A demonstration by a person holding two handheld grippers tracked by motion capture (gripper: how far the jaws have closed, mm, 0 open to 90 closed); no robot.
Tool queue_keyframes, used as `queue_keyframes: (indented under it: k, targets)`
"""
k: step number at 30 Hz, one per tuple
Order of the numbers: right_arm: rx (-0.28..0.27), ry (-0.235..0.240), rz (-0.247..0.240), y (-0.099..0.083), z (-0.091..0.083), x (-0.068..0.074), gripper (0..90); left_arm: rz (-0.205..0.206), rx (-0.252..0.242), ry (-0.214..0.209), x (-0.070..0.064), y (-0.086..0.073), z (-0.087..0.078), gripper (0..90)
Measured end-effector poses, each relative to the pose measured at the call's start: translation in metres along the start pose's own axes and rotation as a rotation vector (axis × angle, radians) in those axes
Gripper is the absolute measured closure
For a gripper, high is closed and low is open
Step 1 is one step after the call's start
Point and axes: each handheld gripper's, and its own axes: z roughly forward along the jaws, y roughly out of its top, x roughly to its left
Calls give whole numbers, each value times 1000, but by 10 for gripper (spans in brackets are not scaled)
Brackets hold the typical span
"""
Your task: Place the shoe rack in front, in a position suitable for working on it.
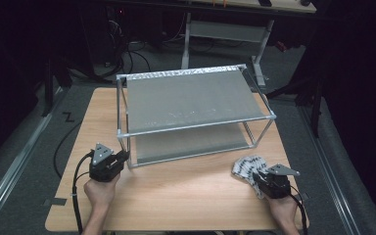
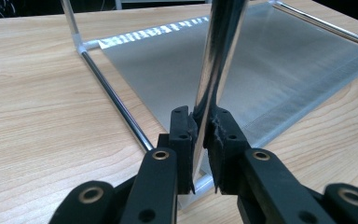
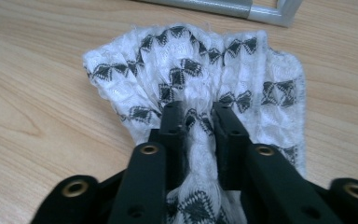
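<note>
High view: A two-tier metal rack [image 1: 196, 100] stands on the wooden table [image 1: 176, 196], its long axis running left to right across the table. The left gripper [image 1: 123, 156] sits at the rack's front-left corner post. The right gripper [image 1: 255, 177] lies near the table's front-right edge, on a white cloth with a black pattern [image 1: 247, 166]. The cloth rests on the table just outside the rack's front-right foot, apart from both shelves. Both shelves are bare. Judgement: the cloth has been gripped but not yet lifted or placed; the carry to a shelf, if that is the goal, remains.

Left gripper view: The left gripper [image 2: 204, 128] has its jaws pressed onto the upright chrome post [image 2: 221, 56], pinching it just above the corner fitting. The post stands near vertical. The lower shelf [image 2: 242, 70] extends away behind it. Judgement: this grip steadies the rack.

Right gripper view: The right gripper [image 3: 199, 126] has its jaws closed on a gathered fold of the cloth [image 3: 196, 74], with fabric bunched between them. The cloth lies flat on the table, fanned out ahead of the jaws; its long axis runs roughly along the gripper's line, with the free end pointing toward the rack's base rail [image 3: 223, 7]. The cloth's near end is hidden under the gripper.
</note>
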Motion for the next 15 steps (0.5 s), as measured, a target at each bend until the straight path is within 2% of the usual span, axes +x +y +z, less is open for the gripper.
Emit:
queue_keyframes:
  k: [2, 7, 11, 15]
  targets:
    - [-12, 10, 19, -1, 0, 0, 719, 0, 1, 1, 1, 0, 0, 802]
    - [-54, 19, 28, 4, -8, -1, 630, 0, -2, 9, 3, 0, -1, 802]
    - [-99, 20, 22, 15, -18, -3, 591, -7, -5, 15, 5, 0, -1, 801]
    - [-142, 11, 21, 31, -25, -12, 581, -14, -2, 21, 8, 0, -2, 801]
